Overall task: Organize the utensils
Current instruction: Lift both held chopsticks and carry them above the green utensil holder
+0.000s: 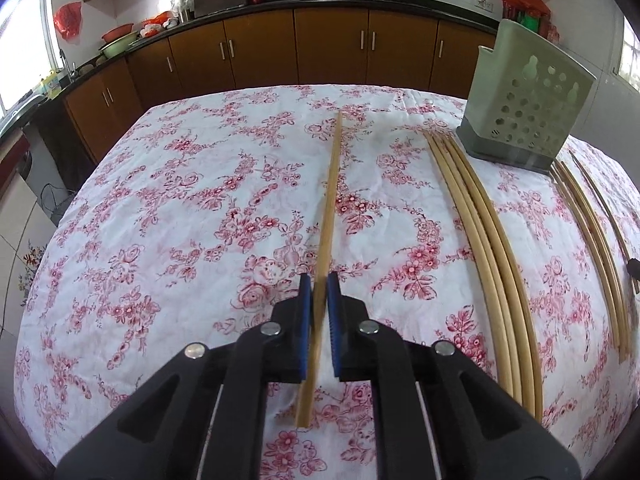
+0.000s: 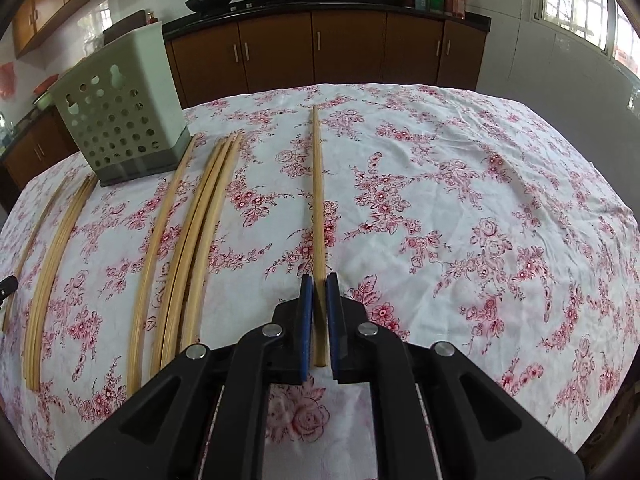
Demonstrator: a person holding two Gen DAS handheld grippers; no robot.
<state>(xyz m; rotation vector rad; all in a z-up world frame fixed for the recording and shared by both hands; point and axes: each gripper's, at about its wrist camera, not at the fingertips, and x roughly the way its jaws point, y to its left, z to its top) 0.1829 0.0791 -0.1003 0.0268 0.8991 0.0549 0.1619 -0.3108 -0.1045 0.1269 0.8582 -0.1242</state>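
A floral tablecloth (image 1: 180,200) covers the table. The pale green perforated utensil holder (image 1: 528,100) stands upright at about 1 o'clock in the left wrist view and 10 o'clock in the right. Loose chopsticks (image 1: 480,240) lie in rows beside its base. The left gripper (image 1: 319,280) is clenched on a single chopstick (image 1: 332,184) pointing to 12 o'clock. The right gripper (image 2: 319,280) likewise pinches its own chopstick (image 2: 318,184); whether either stick is lifted off the cloth is hard to judge.
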